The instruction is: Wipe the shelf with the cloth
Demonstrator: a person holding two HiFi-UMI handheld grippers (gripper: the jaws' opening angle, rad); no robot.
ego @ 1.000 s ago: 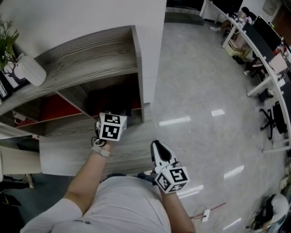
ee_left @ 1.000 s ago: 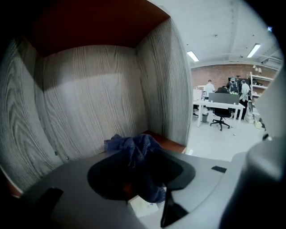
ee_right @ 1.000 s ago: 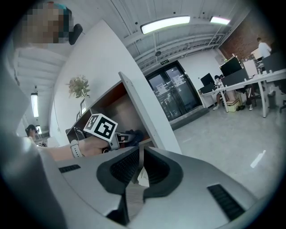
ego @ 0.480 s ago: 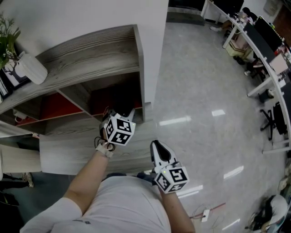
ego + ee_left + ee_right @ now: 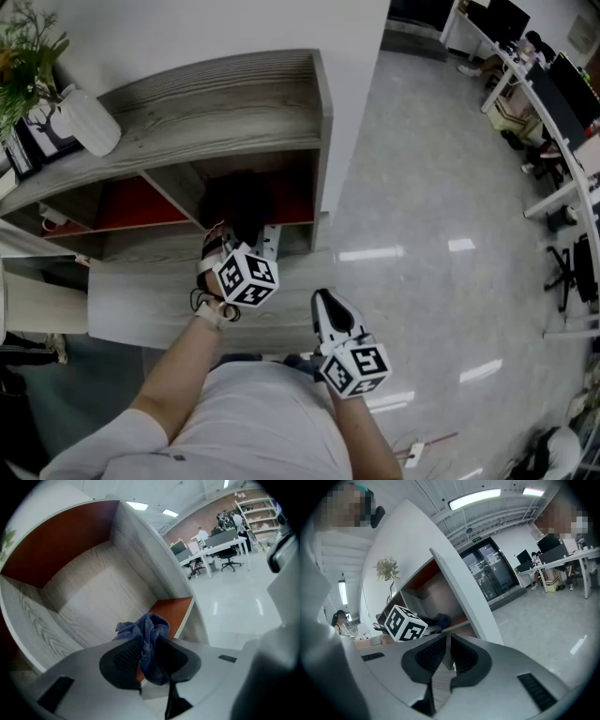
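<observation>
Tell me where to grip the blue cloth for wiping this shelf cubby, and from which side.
Grip the blue cloth at its bunched middle, from the shelf's open front, as the left gripper does: its jaws have just been closing on that bunch. The crumpled fold gives the pads bulk to bite, and a loose lobe sticks out past them toward the boards to wipe.

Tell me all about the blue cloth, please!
The cloth is dark blue and fuzzy-looking, scrunched into a wrinkly bundle. The left gripper pinches its middle; its jaws have just been closing on it. One crumpled end sticks out past the tips, another hangs below. It is held in front of a cubby of the grey wood-look shelf; I cannot tell whether it touches the shelf.
</observation>
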